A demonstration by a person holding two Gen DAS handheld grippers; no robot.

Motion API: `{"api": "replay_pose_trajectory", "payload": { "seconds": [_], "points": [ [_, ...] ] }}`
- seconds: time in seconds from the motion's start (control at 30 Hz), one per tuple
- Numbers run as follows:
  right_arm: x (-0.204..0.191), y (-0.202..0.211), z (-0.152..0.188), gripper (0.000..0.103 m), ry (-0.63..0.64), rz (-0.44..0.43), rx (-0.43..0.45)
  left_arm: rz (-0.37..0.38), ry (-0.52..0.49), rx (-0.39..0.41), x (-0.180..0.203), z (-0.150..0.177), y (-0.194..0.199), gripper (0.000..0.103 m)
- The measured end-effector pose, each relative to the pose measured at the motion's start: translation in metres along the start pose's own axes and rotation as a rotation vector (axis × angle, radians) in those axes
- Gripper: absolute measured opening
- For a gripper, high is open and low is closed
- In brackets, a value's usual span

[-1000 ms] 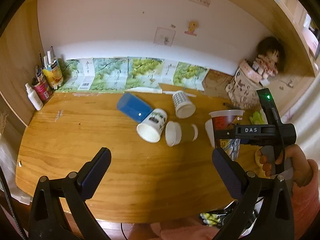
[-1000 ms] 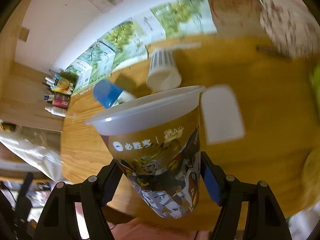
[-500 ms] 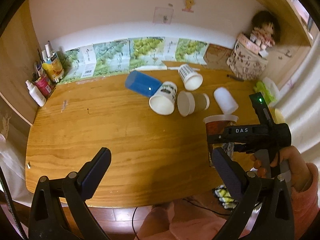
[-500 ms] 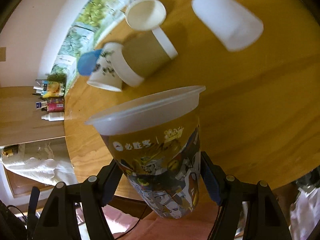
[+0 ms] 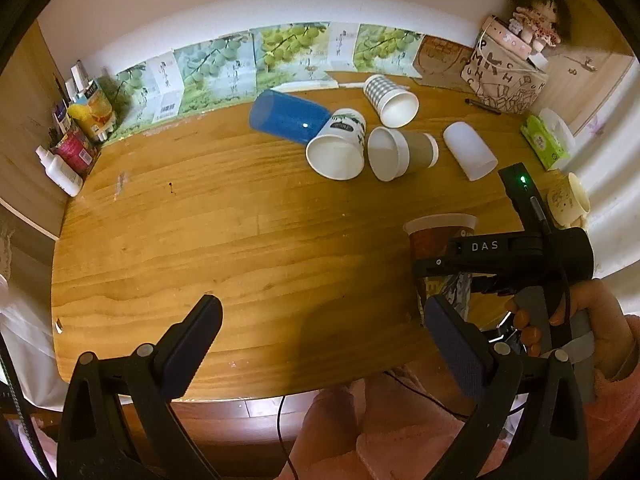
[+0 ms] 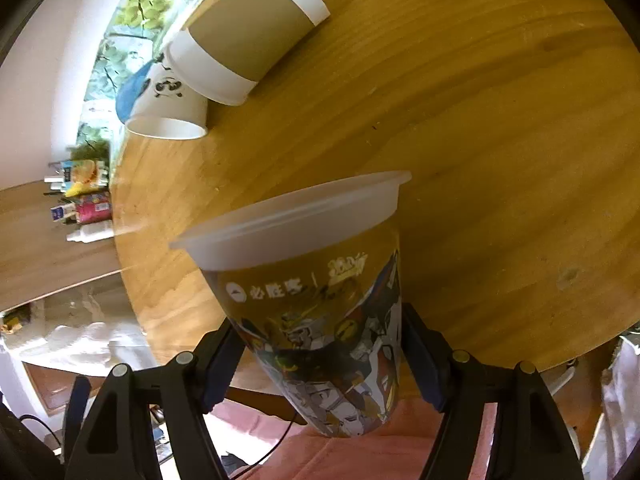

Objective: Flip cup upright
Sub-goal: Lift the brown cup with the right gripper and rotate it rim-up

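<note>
cup [image 6: 316, 300] clamped rim-up between right tongs [image 6: 320, 360]; left tongs [image 5: 320, 344] wide open, empty.

A warm-lit wooden plank tabletop [image 5: 200, 220] stands against a plain white wall [image 5: 180, 12], with light wooden side panels [image 5: 20, 120] and reddish-brown floorboards [image 5: 240, 404] below

Wooden table [image 5: 240, 240] under toppled cups [image 5: 336, 148]

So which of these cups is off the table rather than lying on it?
The printed plastic cup, clamped in the right gripper, rim up; the other cups, like the blue cup, lie on their sides.
</note>
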State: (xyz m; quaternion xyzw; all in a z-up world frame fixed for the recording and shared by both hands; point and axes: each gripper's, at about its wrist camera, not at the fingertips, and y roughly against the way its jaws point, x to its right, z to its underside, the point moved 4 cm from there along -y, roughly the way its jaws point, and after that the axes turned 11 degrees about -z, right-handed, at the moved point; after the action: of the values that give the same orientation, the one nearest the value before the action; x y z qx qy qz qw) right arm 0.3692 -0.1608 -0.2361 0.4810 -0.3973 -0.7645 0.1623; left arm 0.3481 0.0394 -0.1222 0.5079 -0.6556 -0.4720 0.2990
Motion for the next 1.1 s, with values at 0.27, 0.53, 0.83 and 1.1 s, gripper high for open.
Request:
{"api": "replay_pose_trajectory", "payload": {
  "seconds": [0.27, 0.53, 0.83, 1.1],
  "points": [
    [0.0, 0.001, -0.003, 0.075, 0.028, 0.035, -0.02, 0.022, 0.014, -0.06, 0.001, 0.0, -0.014, 0.101],
    [-0.006, -0.006, -0.004, 0.078, 0.025, 0.066, -0.038, 0.024, 0.01, -0.093, 0.003, -0.002, -0.023, 0.101],
    [-0.008, -0.014, -0.005, 0.081, 0.036, 0.125, -0.07, 0.03, 0.002, -0.109, 0.0, -0.003, -0.029, 0.101],
    [-0.011, -0.014, -0.006, 0.081, 0.03, 0.148, -0.062, 0.033, -0.015, -0.121, -0.002, -0.003, -0.035, 0.101]
  ]
}}
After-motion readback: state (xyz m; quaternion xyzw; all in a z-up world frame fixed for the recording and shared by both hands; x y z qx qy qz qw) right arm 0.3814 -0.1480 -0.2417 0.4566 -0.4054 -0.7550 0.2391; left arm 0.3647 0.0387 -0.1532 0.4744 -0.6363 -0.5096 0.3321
